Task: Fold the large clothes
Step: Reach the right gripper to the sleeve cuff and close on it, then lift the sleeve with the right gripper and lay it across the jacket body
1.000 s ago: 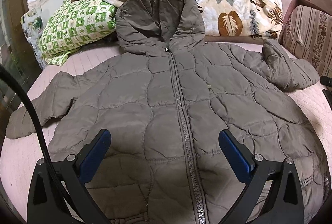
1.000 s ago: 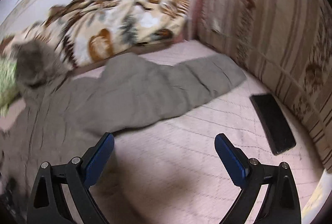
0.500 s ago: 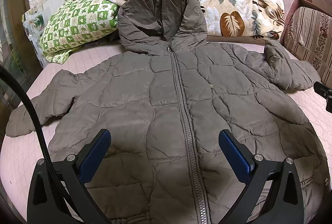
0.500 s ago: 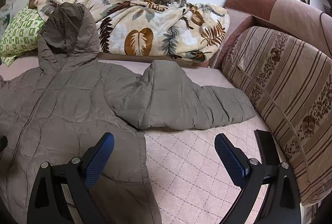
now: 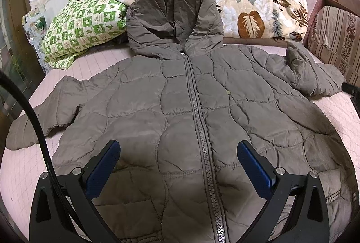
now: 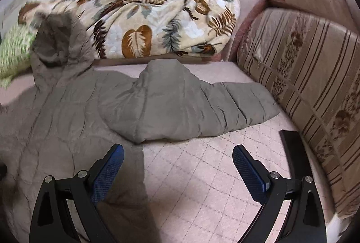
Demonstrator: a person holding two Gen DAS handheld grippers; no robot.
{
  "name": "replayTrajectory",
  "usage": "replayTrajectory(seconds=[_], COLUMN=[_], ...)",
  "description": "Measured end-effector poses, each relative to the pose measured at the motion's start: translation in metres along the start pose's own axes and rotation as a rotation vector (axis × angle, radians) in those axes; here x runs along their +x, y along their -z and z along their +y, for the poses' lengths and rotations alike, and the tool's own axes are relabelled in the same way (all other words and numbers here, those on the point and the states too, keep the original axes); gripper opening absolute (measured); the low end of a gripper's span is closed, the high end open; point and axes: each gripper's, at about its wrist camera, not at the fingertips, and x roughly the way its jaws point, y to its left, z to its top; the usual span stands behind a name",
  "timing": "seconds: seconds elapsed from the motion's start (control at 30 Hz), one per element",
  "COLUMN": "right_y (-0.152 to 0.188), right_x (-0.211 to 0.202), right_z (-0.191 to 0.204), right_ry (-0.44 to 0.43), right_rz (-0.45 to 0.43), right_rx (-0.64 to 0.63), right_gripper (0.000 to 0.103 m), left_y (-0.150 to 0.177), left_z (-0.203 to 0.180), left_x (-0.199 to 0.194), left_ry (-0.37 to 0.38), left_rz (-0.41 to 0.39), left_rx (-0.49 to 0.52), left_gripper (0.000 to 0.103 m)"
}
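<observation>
A grey-brown quilted hooded jacket (image 5: 193,112) lies zipped and face up on the pink bed, hood (image 5: 173,15) toward the far pillows. One sleeve (image 5: 45,112) stretches out to the left; the other sleeve (image 6: 191,103) lies on the right, pointing toward the sofa back. My left gripper (image 5: 178,157) hovers open above the jacket's lower front, straddling the zipper. In the right wrist view, my right gripper (image 6: 177,162) hangs open over the bed cover just below that right sleeve, with nothing between its fingers.
A leaf-print blanket (image 5: 254,6) and a green checked pillow (image 5: 83,24) are piled along the far wall. A striped cushion (image 6: 310,76) lines the right side. A flat black object (image 6: 292,153) lies on the pink quilted bed cover (image 6: 202,186) by that cushion.
The left view has drifted slightly forward over the jacket. The right gripper swung round to face the right sleeve and moved closer to it.
</observation>
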Motion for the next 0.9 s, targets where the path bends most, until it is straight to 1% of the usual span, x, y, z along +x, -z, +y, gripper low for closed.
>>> replayTrajectory(seconds=[0.07, 0.1, 0.13, 0.17, 0.2, 0.23, 0.33, 0.4, 0.43, 0.5, 0.6, 0.7, 0.77, 0.8, 0.83, 0.9], right_y=[-0.010, -0.016, -0.022, -0.026, -0.032, -0.037, -0.050, -0.055, -0.055, -0.053, -0.051, -0.050, -0.048, -0.047, -0.047, -0.047], right_x=[0.010, 0.020, 0.030, 0.038, 0.050, 0.062, 0.095, 0.116, 0.132, 0.150, 0.172, 0.192, 0.206, 0.207, 0.207, 0.205], right_z=[-0.035, -0.059, -0.085, -0.104, -0.130, -0.155, -0.207, -0.224, -0.234, -0.244, -0.257, -0.267, -0.273, -0.275, -0.275, -0.278], right_ry=[-0.071, -0.112, -0.142, -0.152, -0.153, -0.144, -0.143, -0.131, -0.120, -0.094, -0.010, 0.000, -0.018, -0.030, -0.044, -0.080], right_rz=[0.021, 0.039, 0.052, 0.060, 0.075, 0.092, 0.126, 0.154, 0.181, 0.208, 0.227, 0.235, 0.243, 0.218, 0.197, 0.186], right_rx=[0.113, 0.185, 0.260, 0.313, 0.379, 0.440, 0.554, 0.584, 0.611, 0.666, 0.696, 0.733, 0.762, 0.782, 0.787, 0.800], right_gripper=[0.095, 0.089, 0.078, 0.071, 0.059, 0.058, 0.058, 0.058, 0.058, 0.057, 0.057, 0.057, 0.057, 0.055, 0.040, 0.020], left_y=[-0.001, -0.001, -0.001, -0.002, -0.002, -0.002, -0.002, -0.002, -0.001, -0.001, 0.000, 0.001, 0.001, 0.001, 0.001, 0.001], left_z=[0.001, 0.002, 0.003, 0.004, 0.005, 0.007, 0.009, 0.010, 0.011, 0.012, 0.013, 0.012, 0.011, 0.010, 0.010, 0.009], left_x=[0.000, 0.000, -0.001, -0.001, -0.002, -0.002, 0.001, 0.004, 0.007, 0.011, 0.016, 0.020, 0.022, 0.023, 0.023, 0.021], left_ry=[0.002, 0.004, 0.009, 0.013, 0.018, 0.022, 0.030, 0.038, 0.040, 0.037, 0.034, 0.038, 0.038, 0.040, 0.043, 0.042], left_rz=[0.004, 0.004, 0.004, 0.004, 0.004, 0.003, 0.012, 0.025, 0.033, 0.045, 0.054, 0.065, 0.072, 0.075, 0.076, 0.072], left_rx=[0.002, 0.001, -0.002, -0.004, -0.006, -0.006, -0.006, -0.013, -0.016, -0.018, -0.015, -0.009, -0.005, -0.004, -0.003, 0.002], left_gripper=[0.103, 0.103, 0.103, 0.103, 0.103, 0.103, 0.103, 0.103, 0.103, 0.103, 0.103, 0.103, 0.103, 0.103, 0.103, 0.103])
